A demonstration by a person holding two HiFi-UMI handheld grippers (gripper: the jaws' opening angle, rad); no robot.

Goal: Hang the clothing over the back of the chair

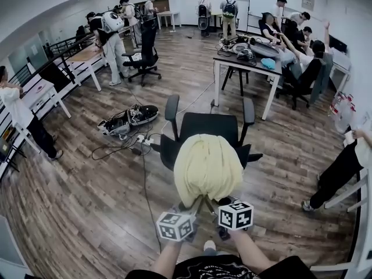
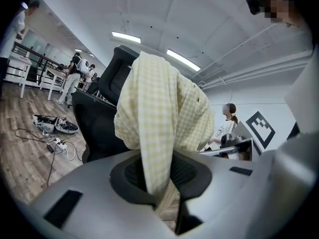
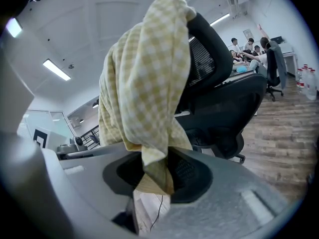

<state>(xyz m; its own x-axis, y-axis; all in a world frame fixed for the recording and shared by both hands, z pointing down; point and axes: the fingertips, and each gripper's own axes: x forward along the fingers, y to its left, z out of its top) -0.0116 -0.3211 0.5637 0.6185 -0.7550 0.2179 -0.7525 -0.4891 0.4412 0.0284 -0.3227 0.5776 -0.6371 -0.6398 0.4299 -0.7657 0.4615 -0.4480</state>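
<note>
A pale yellow checked garment [image 1: 206, 167] is draped over the back of a black office chair [image 1: 204, 125] right in front of me. In the left gripper view a hanging fold of the garment [image 2: 159, 113] runs down into my left gripper [image 2: 167, 203], whose jaws are shut on it beside the chair [image 2: 94, 118]. In the right gripper view the garment [image 3: 144, 83] hangs off the chair [image 3: 224, 103], and its lower end dangles between the jaws of my right gripper [image 3: 149, 193]; they stand apart, with floor showing in the gap. Seen from the head, the left gripper [image 1: 195, 207] and right gripper [image 1: 213, 206] sit close together under the garment's hem.
Cables and a power strip [image 1: 141, 138] lie on the wood floor left of the chair, beside some equipment [image 1: 129, 120]. A white desk [image 1: 247, 63] stands behind the chair, another black chair [image 1: 145, 57] farther back. Several people stand around the room; one [image 1: 343, 167] is near on the right.
</note>
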